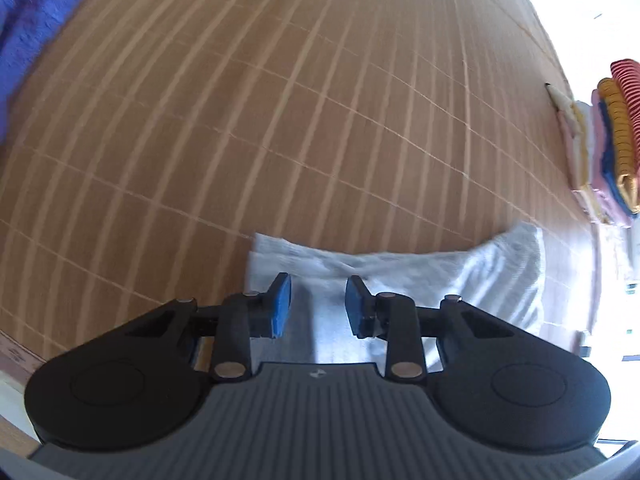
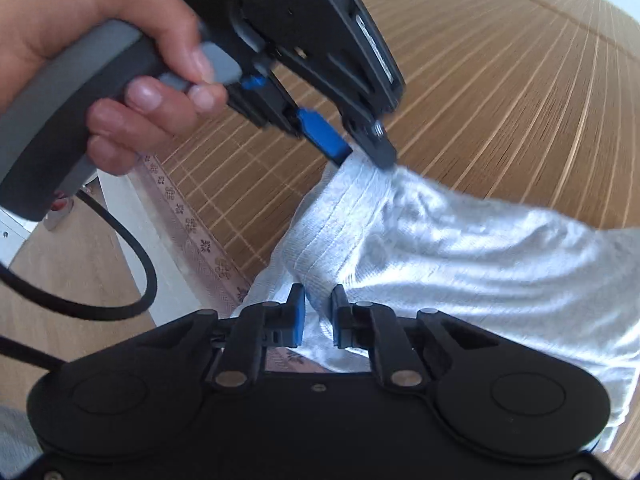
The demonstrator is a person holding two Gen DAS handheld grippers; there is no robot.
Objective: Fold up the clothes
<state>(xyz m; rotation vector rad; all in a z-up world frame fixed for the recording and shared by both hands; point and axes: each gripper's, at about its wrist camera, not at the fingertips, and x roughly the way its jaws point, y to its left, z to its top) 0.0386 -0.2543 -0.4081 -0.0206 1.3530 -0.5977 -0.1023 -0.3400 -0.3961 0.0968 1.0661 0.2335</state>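
Observation:
A white ribbed garment (image 2: 460,248) lies bunched on a bamboo mat (image 2: 500,80). My right gripper (image 2: 319,316) has its blue pads close on either side of a thick fold at the garment's edge. My left gripper (image 1: 318,304) hovers over the same white garment (image 1: 400,276) with a clear gap between its blue pads. In the right wrist view the left gripper (image 2: 362,152) is seen from the side, its tips touching the garment's upper edge, held by a hand (image 2: 132,80).
A blue fleece cloth (image 1: 32,28) lies at the mat's far left. A stack of folded clothes (image 1: 608,140) sits at the right. The mat's patterned border (image 2: 192,224), a black cable (image 2: 132,264) and wood floor (image 2: 80,272) lie to the left.

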